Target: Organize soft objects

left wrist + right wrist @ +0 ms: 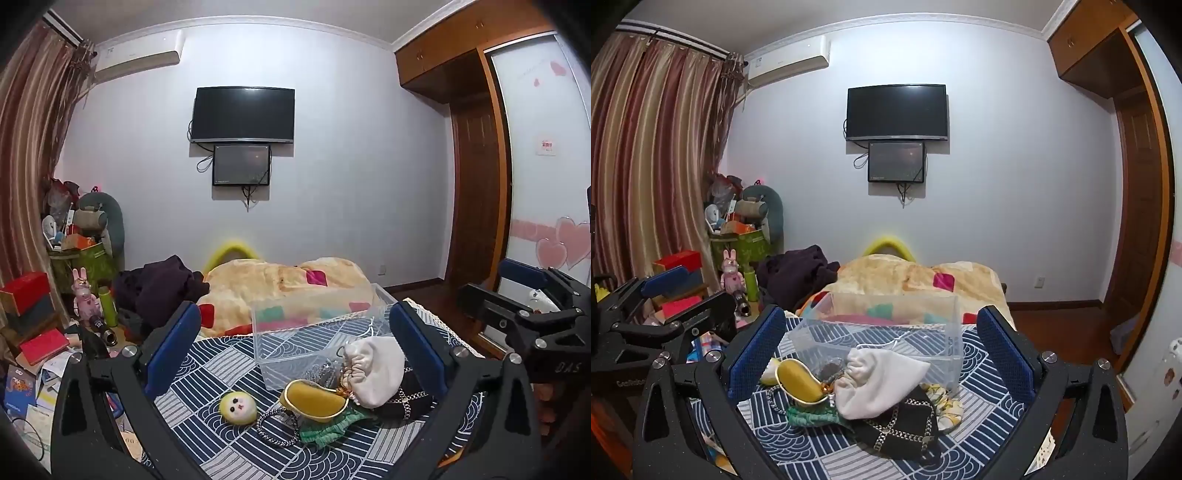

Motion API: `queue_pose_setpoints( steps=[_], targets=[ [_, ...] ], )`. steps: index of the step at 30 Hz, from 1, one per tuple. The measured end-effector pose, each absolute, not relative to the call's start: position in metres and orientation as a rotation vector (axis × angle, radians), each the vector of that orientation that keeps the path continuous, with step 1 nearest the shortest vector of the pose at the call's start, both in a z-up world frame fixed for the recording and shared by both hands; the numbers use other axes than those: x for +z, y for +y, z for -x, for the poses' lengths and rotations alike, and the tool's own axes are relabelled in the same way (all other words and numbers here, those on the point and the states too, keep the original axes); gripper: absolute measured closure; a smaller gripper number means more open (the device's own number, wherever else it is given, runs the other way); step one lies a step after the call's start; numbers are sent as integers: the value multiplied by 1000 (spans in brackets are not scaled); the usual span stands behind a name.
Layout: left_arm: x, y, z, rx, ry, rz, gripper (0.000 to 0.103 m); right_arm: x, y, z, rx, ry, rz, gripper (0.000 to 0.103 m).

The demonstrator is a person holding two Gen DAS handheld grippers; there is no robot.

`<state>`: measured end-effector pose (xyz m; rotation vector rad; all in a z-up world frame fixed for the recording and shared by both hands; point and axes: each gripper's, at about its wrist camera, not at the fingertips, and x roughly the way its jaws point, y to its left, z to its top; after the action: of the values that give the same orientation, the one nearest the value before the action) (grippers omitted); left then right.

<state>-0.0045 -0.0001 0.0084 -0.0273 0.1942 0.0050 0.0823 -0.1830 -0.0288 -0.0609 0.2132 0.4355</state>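
A pile of soft objects lies on the blue patterned cloth (229,373): a white drawstring pouch (376,369) (879,380), a yellow pouch (314,400) (798,380), a green knit piece (328,428) (809,413), a black chain bag (901,424) (410,398), a yellow plush face (238,406) and a striped hair tie (275,424). A clear plastic box (310,336) (882,332) stands behind them. My left gripper (295,339) is open above the pile. My right gripper (882,343) is open, also above it. Both are empty.
A rumpled yellow blanket (280,284) and dark clothes (159,288) lie beyond the box. A cluttered side table with red boxes (26,295), a pink rabbit figure (85,295) and a green bottle (108,306) stands at left. A wardrobe (476,147) is at right.
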Motion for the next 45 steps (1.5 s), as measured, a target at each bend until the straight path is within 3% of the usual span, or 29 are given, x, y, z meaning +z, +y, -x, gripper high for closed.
queue_pose_setpoints(
  steps=[45],
  targets=[
    [8,-6,10,24,163,12,0,-23,-187,-78,429,184,35,0]
  ],
)
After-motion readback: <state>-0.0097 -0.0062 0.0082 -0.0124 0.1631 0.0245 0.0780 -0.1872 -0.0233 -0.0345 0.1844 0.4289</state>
